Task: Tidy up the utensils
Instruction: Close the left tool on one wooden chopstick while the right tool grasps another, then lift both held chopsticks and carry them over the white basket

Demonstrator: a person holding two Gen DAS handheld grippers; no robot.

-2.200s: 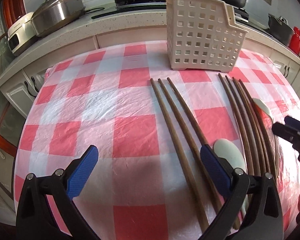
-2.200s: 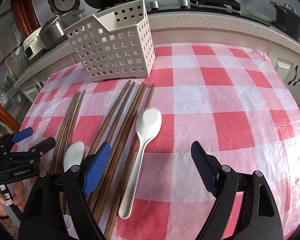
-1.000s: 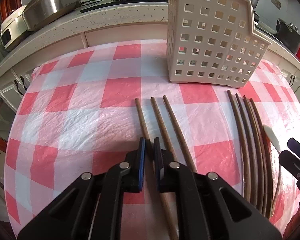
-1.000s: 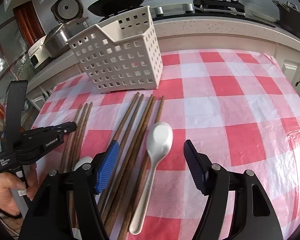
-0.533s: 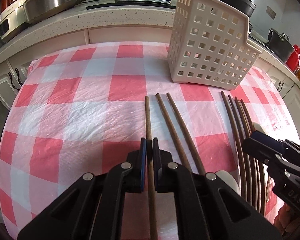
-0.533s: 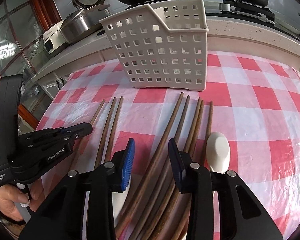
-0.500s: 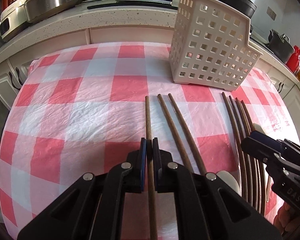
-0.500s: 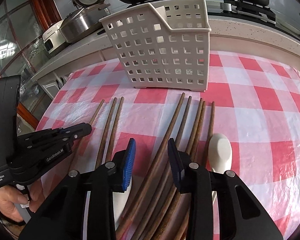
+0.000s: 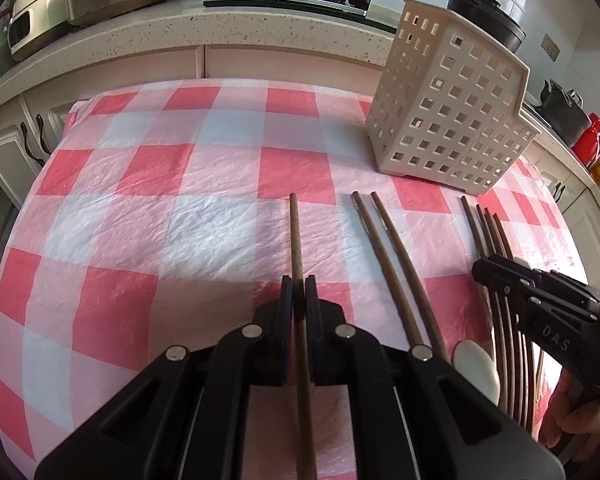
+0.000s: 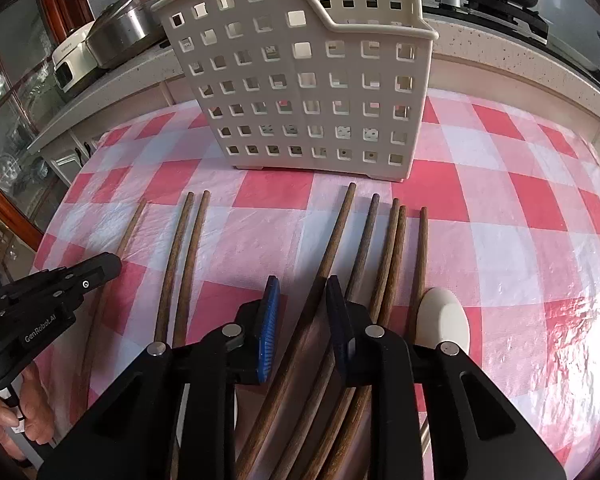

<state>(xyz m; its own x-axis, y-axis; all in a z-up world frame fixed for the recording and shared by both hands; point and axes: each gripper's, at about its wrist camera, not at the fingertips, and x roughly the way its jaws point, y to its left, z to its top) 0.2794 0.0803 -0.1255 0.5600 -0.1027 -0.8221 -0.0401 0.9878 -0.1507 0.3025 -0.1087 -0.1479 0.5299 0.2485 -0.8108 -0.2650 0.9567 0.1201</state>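
Observation:
My left gripper (image 9: pixel 299 282) is shut on a brown wooden chopstick (image 9: pixel 295 236) that points away from me over the checked tablecloth. Two more chopsticks (image 9: pixel 384 240) lie to its right, then a bundle of several (image 9: pixel 488 224). A white perforated utensil basket (image 9: pixel 448 120) stands upright at the far right. In the right wrist view my right gripper (image 10: pixel 302 290) is partly open, its jaws either side of the leftmost chopstick (image 10: pixel 334 228) of that bundle, which lies on the cloth. The basket (image 10: pixel 300 80) stands just beyond. A white spoon (image 10: pixel 442 316) lies at the bundle's right.
A second white spoon (image 9: pixel 476 368) lies between the chopstick groups. The left gripper's body (image 10: pixel 48 300) shows at the left of the right wrist view. A kitchen counter (image 9: pixel 220 32) with pots and a cooker runs behind the table. The table edge curves off at the left.
My left gripper has shut on one chopstick and swung it left, apart from the other two. My right gripper has narrowed and moved forward around the leftmost chopstick of the bundle.

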